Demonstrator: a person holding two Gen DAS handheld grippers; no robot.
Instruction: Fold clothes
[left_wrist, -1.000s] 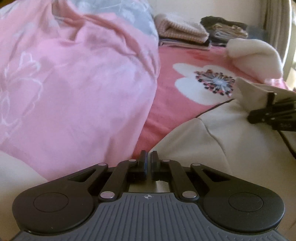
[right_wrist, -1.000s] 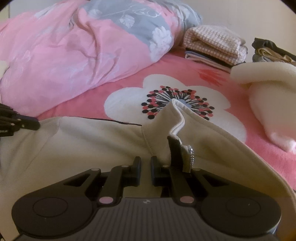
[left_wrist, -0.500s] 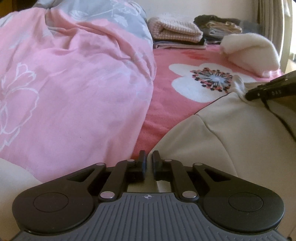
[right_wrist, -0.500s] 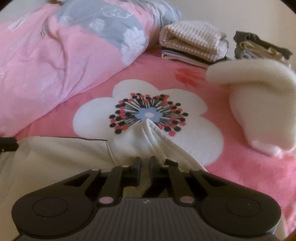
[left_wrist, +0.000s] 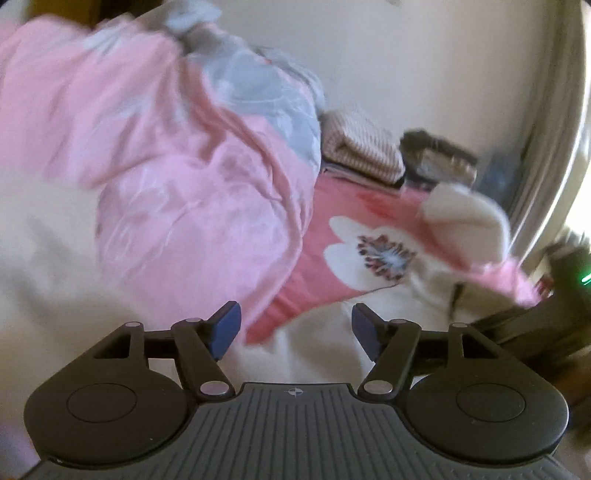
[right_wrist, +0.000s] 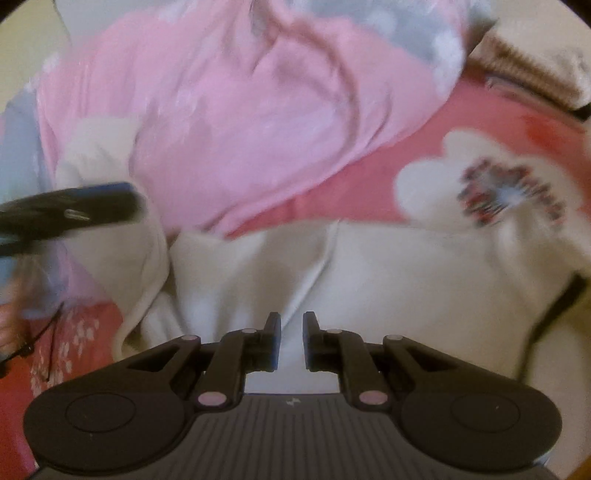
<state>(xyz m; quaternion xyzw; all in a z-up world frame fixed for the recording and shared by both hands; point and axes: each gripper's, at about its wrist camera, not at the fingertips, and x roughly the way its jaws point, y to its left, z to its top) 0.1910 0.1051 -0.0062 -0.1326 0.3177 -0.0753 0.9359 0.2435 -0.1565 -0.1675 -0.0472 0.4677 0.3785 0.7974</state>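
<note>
Cream garment (right_wrist: 388, 280) lies spread on the bed, on the pink flowered sheet (right_wrist: 332, 192), filling the lower middle of the right wrist view with a fold seam running up its centre; in the left wrist view it shows as a pale patch under and past the tongs. Left tongs (left_wrist: 295, 328) are opening, jaws wide apart, blue pads bare, nothing between them, cloth lying below. Right tongs (right_wrist: 291, 339) stand with a narrow gap, no cloth pinched between the jaws, released over the garment. Around: crumpled pink and grey duvet (left_wrist: 166, 166) heaps along the left and crowds the garment's far edge; big white flower print (left_wrist: 373, 254) on the sheet; fluffy cream blanket (left_wrist: 469, 221) at the far right; checked folded stack (left_wrist: 362, 151) and dark folded pile (left_wrist: 436, 155) against the wall. Left tongs cut across the left edge of the right wrist view; dark strap at its right edge. Green light at the left view's right edge. No readable writing, both frames blurred. Versus a second ago: left tongs were clenched, now released; right tongs no longer hold the collar fold, which lies flat; both views have swung toward the duvet.
</note>
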